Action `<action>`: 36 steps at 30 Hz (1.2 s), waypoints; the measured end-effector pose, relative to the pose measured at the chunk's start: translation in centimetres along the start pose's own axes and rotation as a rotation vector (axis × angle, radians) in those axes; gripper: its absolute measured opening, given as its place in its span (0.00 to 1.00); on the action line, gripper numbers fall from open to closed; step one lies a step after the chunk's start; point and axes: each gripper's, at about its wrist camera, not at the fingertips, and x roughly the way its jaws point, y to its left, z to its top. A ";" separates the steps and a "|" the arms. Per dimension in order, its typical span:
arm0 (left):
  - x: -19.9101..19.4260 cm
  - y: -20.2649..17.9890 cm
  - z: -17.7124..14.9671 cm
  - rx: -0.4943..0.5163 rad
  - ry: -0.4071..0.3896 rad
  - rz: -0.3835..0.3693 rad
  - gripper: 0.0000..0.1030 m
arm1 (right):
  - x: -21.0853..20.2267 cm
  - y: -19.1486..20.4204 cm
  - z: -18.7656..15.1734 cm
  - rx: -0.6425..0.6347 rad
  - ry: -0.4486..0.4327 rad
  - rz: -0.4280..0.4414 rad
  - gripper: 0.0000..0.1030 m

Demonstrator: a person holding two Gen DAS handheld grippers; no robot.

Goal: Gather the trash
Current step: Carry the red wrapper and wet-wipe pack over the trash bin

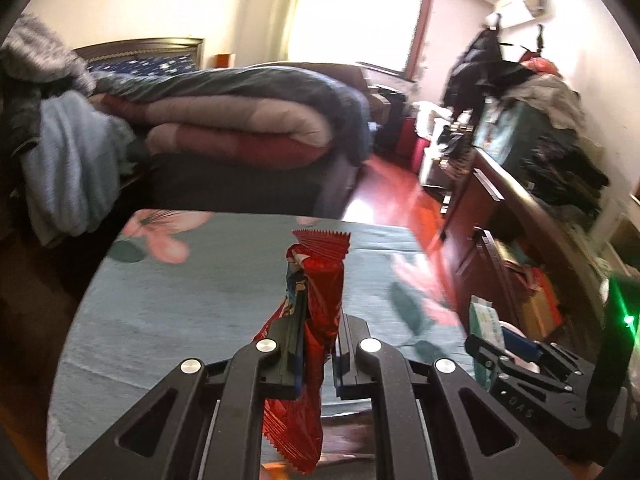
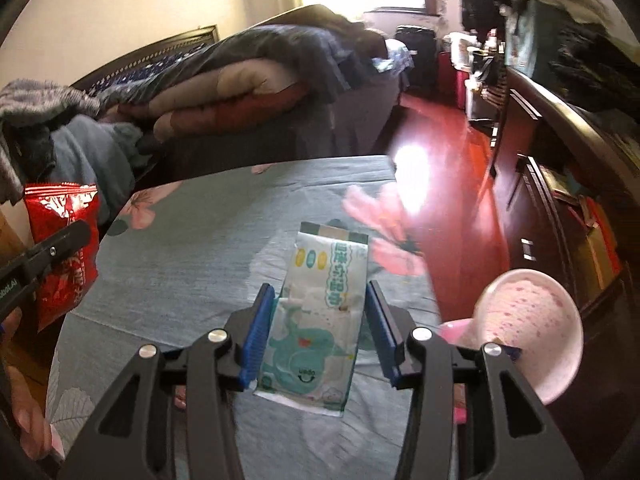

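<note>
My left gripper is shut on a red snack wrapper and holds it upright above the teal floral tablecloth. The same wrapper shows at the far left of the right wrist view, clamped by the left gripper. My right gripper holds a pale green and white wet-wipe packet between its blue pads, above the cloth. The right gripper also shows at the lower right of the left wrist view, with the packet.
A pink bin with its lid raised stands at the table's right edge. A bed with folded quilts lies beyond the table. A dark wooden cabinet piled with clothes runs along the right wall. Red floor lies between.
</note>
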 end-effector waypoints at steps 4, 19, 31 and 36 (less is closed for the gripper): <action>0.0 -3.9 0.0 0.048 0.000 -0.076 0.11 | -1.8 -3.7 -0.8 0.050 -0.015 -0.024 0.46; 3.7 -18.0 -1.1 0.226 0.072 -0.281 0.11 | -5.7 -17.8 -4.4 0.252 -0.034 -0.192 0.46; 7.1 -25.8 -2.7 0.330 0.134 -0.384 0.11 | -5.3 -24.7 -6.0 0.358 -0.026 -0.272 0.46; 8.9 -28.6 -3.8 0.372 0.165 -0.411 0.11 | -4.2 -27.1 -6.5 0.388 -0.014 -0.294 0.46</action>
